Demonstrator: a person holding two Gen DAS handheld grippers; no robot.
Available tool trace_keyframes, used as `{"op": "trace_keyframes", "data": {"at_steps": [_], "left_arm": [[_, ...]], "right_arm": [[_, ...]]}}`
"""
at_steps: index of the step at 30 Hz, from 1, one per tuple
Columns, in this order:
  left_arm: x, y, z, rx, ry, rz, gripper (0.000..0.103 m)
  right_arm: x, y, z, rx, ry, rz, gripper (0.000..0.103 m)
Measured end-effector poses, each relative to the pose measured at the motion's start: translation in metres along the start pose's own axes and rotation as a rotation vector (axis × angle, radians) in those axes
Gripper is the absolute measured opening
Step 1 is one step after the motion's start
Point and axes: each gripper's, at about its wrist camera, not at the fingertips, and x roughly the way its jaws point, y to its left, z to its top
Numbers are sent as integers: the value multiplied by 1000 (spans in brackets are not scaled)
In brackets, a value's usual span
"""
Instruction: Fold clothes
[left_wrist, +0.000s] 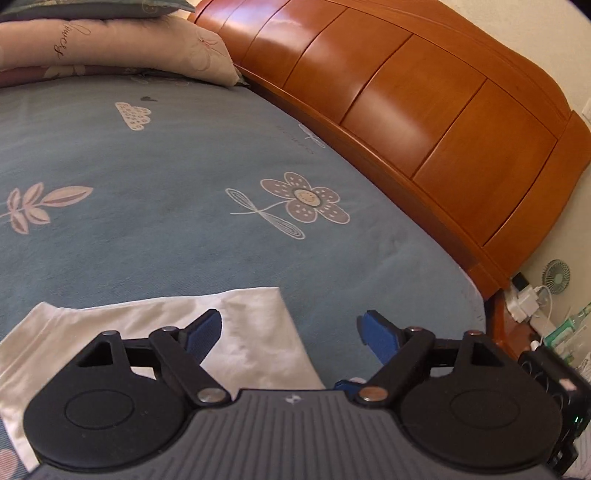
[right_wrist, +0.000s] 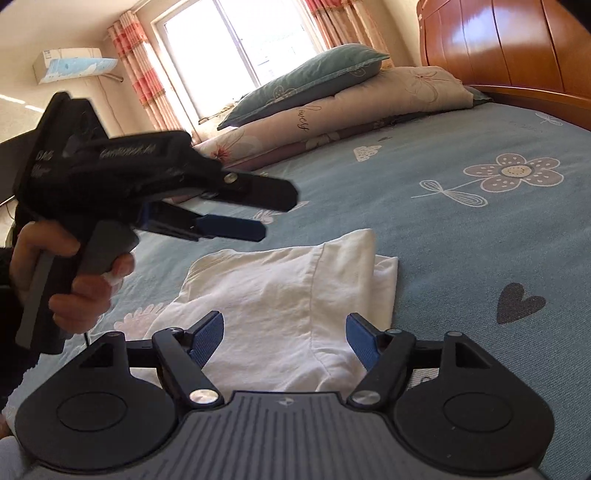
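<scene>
A white garment (right_wrist: 280, 291) lies folded into a compact stack on the blue bedsheet (right_wrist: 461, 236). In the left wrist view its corner (left_wrist: 255, 332) lies under my left gripper (left_wrist: 290, 325), which is open with nothing between its blue pads. My right gripper (right_wrist: 284, 328) hovers open just above the near edge of the garment, empty. The right wrist view also shows the left gripper (right_wrist: 273, 214) from the side, held by a hand (right_wrist: 66, 266) above and left of the garment, its fingers apart.
A wooden headboard (left_wrist: 424, 110) runs along the bed's right side. Stacked pillows (right_wrist: 351, 96) lie at the far end near a window (right_wrist: 236, 44). A nightstand with a small fan (left_wrist: 556, 277), chargers and bottles stands beyond the bed's corner.
</scene>
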Motion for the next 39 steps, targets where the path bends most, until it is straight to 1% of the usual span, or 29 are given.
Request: {"op": "trace_keyframes", "data": {"at_steps": [1,3,4,7,10,12,15,17,19,22,25,27,28,30,31,32,35,39], "left_arm": [[16,0,4,-14,39,-41,83],[44,2,7,-26,94,-52,83],[56,4,8,-35,117,-43,83],[80,11,8,-77,142,-57,83],[90,11,11,-95,136,-56,83],[89,8,14,-101,139,-46,83],[67,-4,17,-62,125,-15,83],[41,-12,16,-31,110,16,83],[12,-20,12,-3,100,60,84],[-34,-28,-1,24,102,141,85],[-81,-34,-19,37,98,233,87],[-106,-37,-33,36,87,270,89],[-114,-37,-41,39,83,279,90],[-126,-37,-58,47,74,290,91],[-127,-36,-68,52,68,293,91],[-125,-34,-79,58,63,295,91],[-110,-28,-105,75,30,297,91],[-88,-14,-134,3,7,230,91]], "right_arm": [[1,4,-1,-18,12,18,78],[4,8,-2,-33,32,39,79],[4,8,-3,-32,40,42,79],[5,6,-3,-19,53,52,80],[6,4,-3,-3,64,63,80],[5,3,-3,4,70,69,80],[3,4,-3,2,61,69,80],[0,2,-3,8,48,61,81],[-2,2,-2,11,34,35,83],[-5,6,-1,-3,10,-22,87],[-8,14,-1,-35,-11,-58,88],[-13,18,1,-48,-24,-84,89],[-16,22,1,-53,-31,-94,91],[-22,32,-1,-58,-43,-110,97],[-23,38,-5,-60,-43,-118,99],[-25,43,-10,-63,-38,-126,99],[-23,60,-27,-99,16,-155,99],[-19,75,-47,-175,49,-198,100]]}}
